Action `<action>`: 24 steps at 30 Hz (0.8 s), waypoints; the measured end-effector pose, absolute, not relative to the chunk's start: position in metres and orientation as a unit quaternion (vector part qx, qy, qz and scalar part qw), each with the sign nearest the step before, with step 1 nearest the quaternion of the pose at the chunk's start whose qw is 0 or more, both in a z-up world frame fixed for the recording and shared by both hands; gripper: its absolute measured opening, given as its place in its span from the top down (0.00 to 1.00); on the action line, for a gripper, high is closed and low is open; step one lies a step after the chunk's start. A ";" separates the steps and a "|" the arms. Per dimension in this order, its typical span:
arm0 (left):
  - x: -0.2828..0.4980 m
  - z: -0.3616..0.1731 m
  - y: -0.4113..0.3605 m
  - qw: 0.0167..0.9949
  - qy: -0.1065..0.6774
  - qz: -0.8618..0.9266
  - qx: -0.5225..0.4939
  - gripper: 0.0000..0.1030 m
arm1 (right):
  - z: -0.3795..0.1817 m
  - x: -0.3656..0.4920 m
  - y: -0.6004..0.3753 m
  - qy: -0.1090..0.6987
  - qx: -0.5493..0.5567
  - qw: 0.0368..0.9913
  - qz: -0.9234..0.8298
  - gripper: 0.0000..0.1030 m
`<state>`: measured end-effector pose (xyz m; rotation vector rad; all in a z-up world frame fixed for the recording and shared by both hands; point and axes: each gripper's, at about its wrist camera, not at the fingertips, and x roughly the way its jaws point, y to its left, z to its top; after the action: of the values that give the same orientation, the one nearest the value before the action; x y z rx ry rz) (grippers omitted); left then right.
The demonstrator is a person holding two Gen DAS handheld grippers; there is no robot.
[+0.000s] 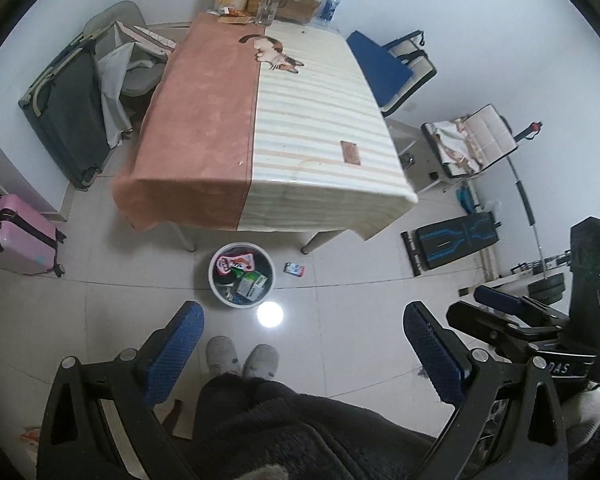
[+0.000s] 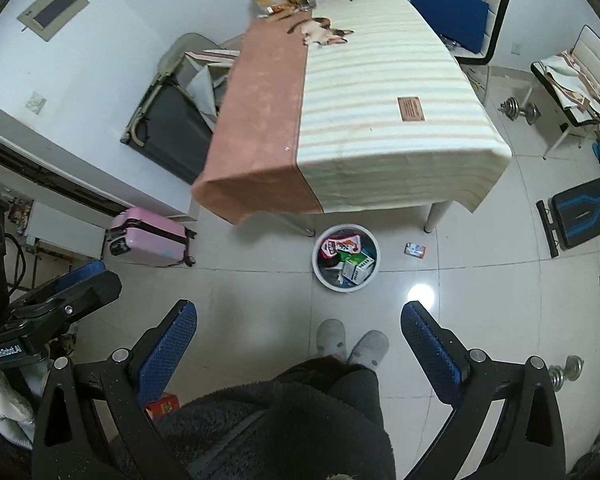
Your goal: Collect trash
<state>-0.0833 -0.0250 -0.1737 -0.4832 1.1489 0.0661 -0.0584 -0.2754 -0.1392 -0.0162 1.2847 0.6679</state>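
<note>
Both your left gripper [image 1: 302,350] and right gripper [image 2: 298,346] hang spread and empty. The small flat printed wrapper [image 1: 294,269] lies at the round white bin's [image 1: 216,290] three o'clock: light, crinkly, slippery; pinch a raised edge.

Cloth-covered table [image 1: 300,120], pink suitcase [image 1: 18,236], dumbbell [image 2: 520,110].

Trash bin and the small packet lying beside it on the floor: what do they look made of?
Trash bin: likely smooth white plastic, judging by its thin, even round rim. Small packet: probably printed paperboard or foil; flat and colourful, too small to tell. Floor: glossy tile, mirroring a lamp.
</note>
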 end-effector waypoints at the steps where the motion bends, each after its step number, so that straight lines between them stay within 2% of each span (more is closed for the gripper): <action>1: -0.084 -0.170 -0.027 0.812 0.537 0.028 -0.229 0.01 | -0.135 -0.059 -0.276 0.587 -0.008 0.749 0.307 0.00; 24: -0.104 -0.138 -0.036 0.821 0.519 0.030 -0.234 0.01 | -0.105 -0.066 -0.282 0.578 -0.012 0.754 0.312 0.00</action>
<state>-0.1039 -0.0363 -0.1381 -0.4983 1.1053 0.0639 -0.0663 -0.2824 -0.1050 -0.0271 1.2606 0.6811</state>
